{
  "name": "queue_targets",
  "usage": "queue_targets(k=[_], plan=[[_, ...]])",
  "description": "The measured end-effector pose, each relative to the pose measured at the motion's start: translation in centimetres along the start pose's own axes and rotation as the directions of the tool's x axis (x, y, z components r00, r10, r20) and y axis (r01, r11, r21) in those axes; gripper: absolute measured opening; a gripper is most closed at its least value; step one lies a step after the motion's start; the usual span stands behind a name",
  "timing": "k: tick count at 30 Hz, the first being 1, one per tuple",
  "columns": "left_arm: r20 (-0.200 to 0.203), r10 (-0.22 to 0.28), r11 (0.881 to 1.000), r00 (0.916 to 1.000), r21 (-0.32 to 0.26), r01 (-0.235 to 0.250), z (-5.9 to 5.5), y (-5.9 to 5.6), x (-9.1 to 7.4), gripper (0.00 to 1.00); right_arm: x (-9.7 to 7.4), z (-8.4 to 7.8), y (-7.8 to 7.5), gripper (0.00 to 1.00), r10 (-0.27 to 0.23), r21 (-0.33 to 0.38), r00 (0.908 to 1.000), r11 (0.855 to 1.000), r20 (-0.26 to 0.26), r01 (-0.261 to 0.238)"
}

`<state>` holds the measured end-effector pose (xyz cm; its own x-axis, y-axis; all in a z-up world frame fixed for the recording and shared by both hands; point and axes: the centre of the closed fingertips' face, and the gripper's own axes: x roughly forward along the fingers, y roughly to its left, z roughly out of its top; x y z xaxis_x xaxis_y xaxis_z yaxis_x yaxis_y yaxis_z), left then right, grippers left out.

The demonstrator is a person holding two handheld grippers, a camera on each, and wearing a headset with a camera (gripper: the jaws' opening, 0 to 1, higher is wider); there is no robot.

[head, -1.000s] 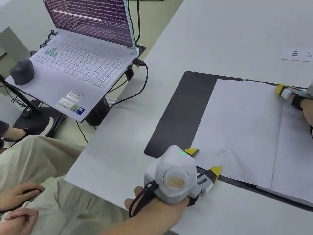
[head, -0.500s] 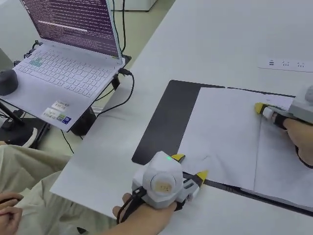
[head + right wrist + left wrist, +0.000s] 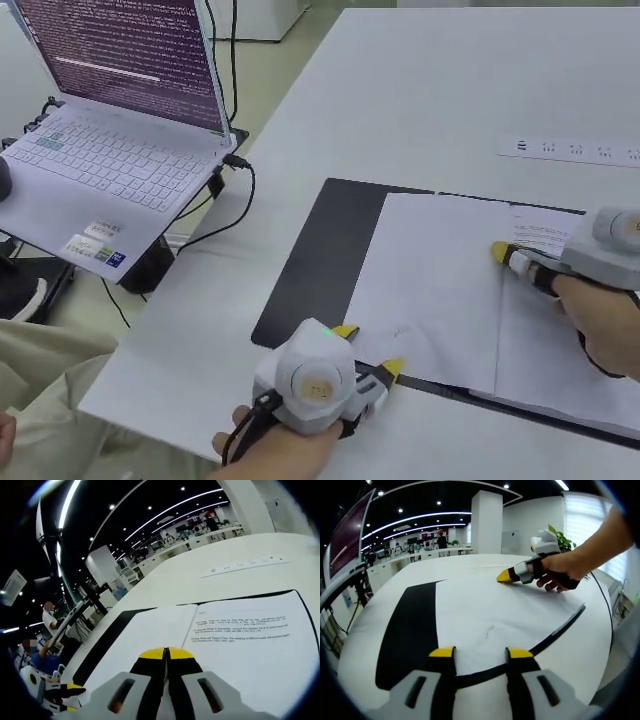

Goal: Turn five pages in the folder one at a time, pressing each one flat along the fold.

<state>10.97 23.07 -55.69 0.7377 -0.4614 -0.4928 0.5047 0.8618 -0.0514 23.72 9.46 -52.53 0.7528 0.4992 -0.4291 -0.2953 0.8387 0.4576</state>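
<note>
On the fold: right gripper [image 3: 500, 252] set down, left gripper [image 3: 368, 350] at the near edge

The folder [image 3: 300, 290] lies open on the white table [image 3: 420, 90], at 4 o'clock in the head view, its black cover toward 9 o'clock. The right gripper's jaws are pressed together, empty, tip set on the fold [image 3: 499, 330] near its far end. The left gripper's jaws stand spread at 6 o'clock over the near edge of the left-hand page [image 3: 430, 270], pinching nothing.

Likely trouble: dragging the closed tip down the fold too hard could ruck or tear the sheet, and with the left jaws unclamped the page may slide.

The left gripper view shows a small crease [image 3: 487, 630] in that page, faint in the head view; the right gripper view shows lines of print [image 3: 240, 627] on the right-hand page; the head view adds a laptop [image 3: 110, 150] at 10 o'clock
</note>
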Motion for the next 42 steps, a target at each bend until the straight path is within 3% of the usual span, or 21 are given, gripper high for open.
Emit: queue_targets(k=[6, 9, 15, 19, 31, 42], plan=[[0.003, 0.000, 1.000, 1.0000, -0.001, 0.000, -0.1, 0.1, 0.0, 0.38, -0.9, -1.0, 0.8, 0.00, 0.012, 0.000, 0.9998, 1.000, -0.013, -0.012], [0.003, 0.000, 1.000, 1.0000, 0.000, 0.000, -0.1, 0.1, 0.0, 0.38, -1.3, -1.7, 1.2, 0.00, 0.017, -0.057, 0.9995, 0.998, -0.027, -0.018], [0.004, 0.000, 1.000, 1.0000, 0.000, 0.000, -0.1, 0.0, 0.0, 0.38, -2.1, -2.4, 1.2, 0.00, 0.020, -0.032, 0.9997, 0.999, -0.016, -0.020], [0.006, 0.000, 1.000, 1.0000, -0.002, 0.000, 0.0, 0.0, -0.1, 0.38, -2.8, -3.7, 1.8, 0.00, 0.038, -0.051, 0.9981, 0.998, -0.049, -0.040], [0.009, 0.000, 1.000, 1.0000, 0.000, 0.000, 0.1, -0.1, -0.1, 0.38, -4.6, -5.7, 2.6, 0.00, 0.047, -0.048, 0.9968, 0.998, -0.066, -0.050], [0.007, -0.003, 1.000, 1.0000, 0.000, 0.003, 0.1, -0.1, -0.1, 0.38, -7.1, -8.7, 3.5, 0.00, 0.053, -0.047, 0.9923, 0.997, -0.112, -0.059]])
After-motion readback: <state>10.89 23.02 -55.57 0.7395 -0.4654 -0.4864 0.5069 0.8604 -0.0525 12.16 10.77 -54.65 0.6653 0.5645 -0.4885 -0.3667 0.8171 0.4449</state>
